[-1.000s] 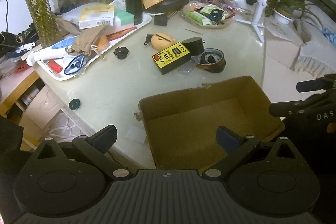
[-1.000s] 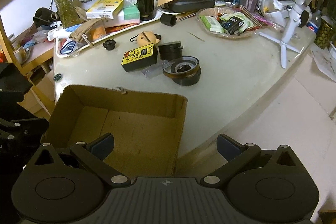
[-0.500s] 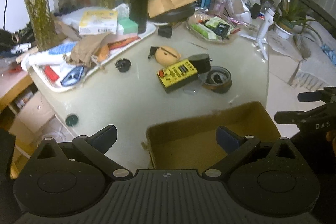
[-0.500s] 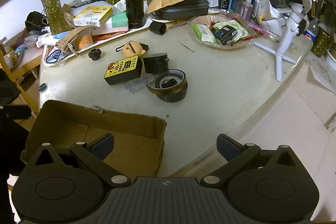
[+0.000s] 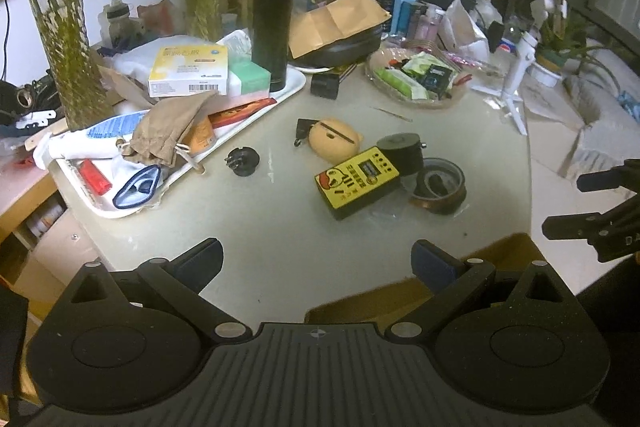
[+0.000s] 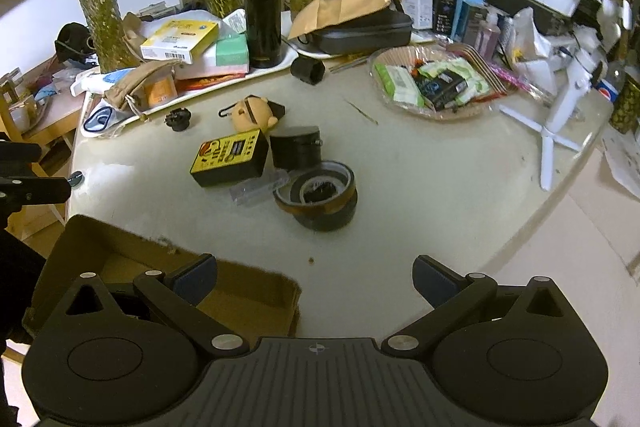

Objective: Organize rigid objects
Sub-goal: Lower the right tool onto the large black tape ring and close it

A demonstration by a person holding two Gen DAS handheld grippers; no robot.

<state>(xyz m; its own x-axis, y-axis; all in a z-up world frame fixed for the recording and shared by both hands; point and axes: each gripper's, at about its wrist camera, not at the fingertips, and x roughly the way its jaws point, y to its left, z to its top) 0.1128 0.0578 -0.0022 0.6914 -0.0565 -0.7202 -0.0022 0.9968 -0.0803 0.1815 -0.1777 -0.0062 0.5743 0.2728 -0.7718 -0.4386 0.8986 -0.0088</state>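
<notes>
My left gripper (image 5: 316, 261) is held above the near part of the pale table (image 5: 280, 227), its fingers spread wide with nothing between them. My right gripper (image 6: 315, 277) is likewise spread wide and empty, over the table edge, and it also shows at the right margin of the left wrist view. A brown cardboard box (image 6: 120, 247) sits open at the near edge of the table, partly beneath my right gripper's left finger; in the left wrist view only its far rim (image 5: 500, 243) shows, behind my left gripper's right finger. The loose rigid items lie grouped mid-table, well apart from the box: a yellow-faced black device (image 5: 357, 182), a black cylindrical case (image 5: 400, 151) touching its far right corner, a roll of amber tape (image 5: 439, 185) just right of the device, and a tan bear-shaped case (image 5: 334, 146) just behind it. A small black knob (image 5: 241, 161) lies alone to the left, near a white tray (image 5: 296, 83). That tray carries a tall black flask (image 5: 274, 23), a yellow-and-white carton (image 5: 188, 70) and a tan drawstring pouch (image 5: 168, 131). A clear dish of packets (image 6: 432, 83) stands farther right.
</notes>
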